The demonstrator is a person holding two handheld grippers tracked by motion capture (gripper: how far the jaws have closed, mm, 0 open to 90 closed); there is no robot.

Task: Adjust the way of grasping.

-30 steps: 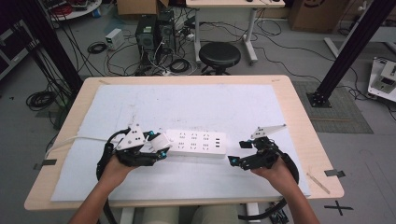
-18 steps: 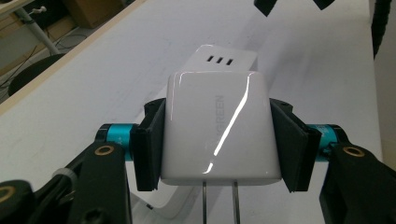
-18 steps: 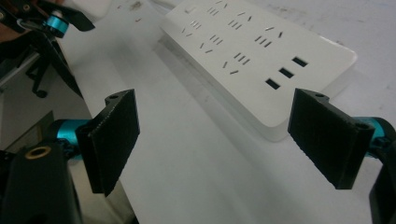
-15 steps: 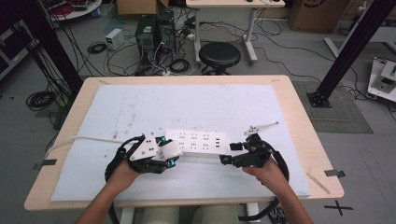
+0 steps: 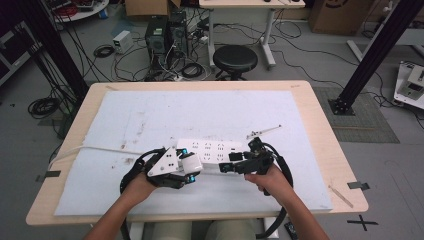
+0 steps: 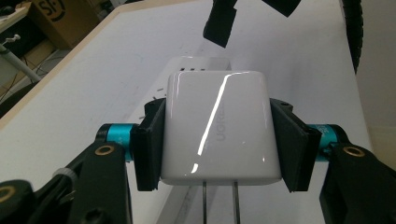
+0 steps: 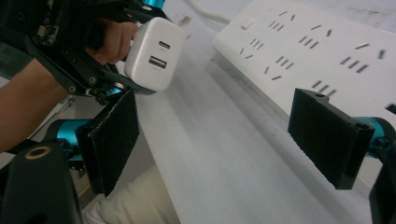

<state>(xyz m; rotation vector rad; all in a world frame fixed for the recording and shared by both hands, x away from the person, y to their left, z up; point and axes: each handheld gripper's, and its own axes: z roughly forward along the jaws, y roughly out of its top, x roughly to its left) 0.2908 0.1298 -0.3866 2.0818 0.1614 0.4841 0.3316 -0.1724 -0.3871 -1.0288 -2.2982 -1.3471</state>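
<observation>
Two prongs poke out of the white charger toward the camera in the left gripper view, so we read its plug face as turned back toward the person while its port face looks away, toward the right gripper. We see the left gripper clamped on the charger's two flat sides, both pads pressed against the glossy shell, held just off the near left end of the white power strip. That strip is what the coming move turns on, in our judgement: it lies with its long axis left to right across the middle of the white mat, its sockets facing up, and it sits just beyond and slightly right of the charger. To seat the plug, we think the charger would have to be turned so that the prongs point down at a socket row. The right gripper stands with its jaws well apart and nothing between them, hovering near the strip's near edge, with the strip's sockets just beyond its right pad; it is the nearer one to the strip's middle and looks placed to steady the body. A white cord runs off the strip's left end toward the table's left edge. Farther right on the mat lies a small thin metal piece, apart from the strip. Open mat lies on the far side.
</observation>
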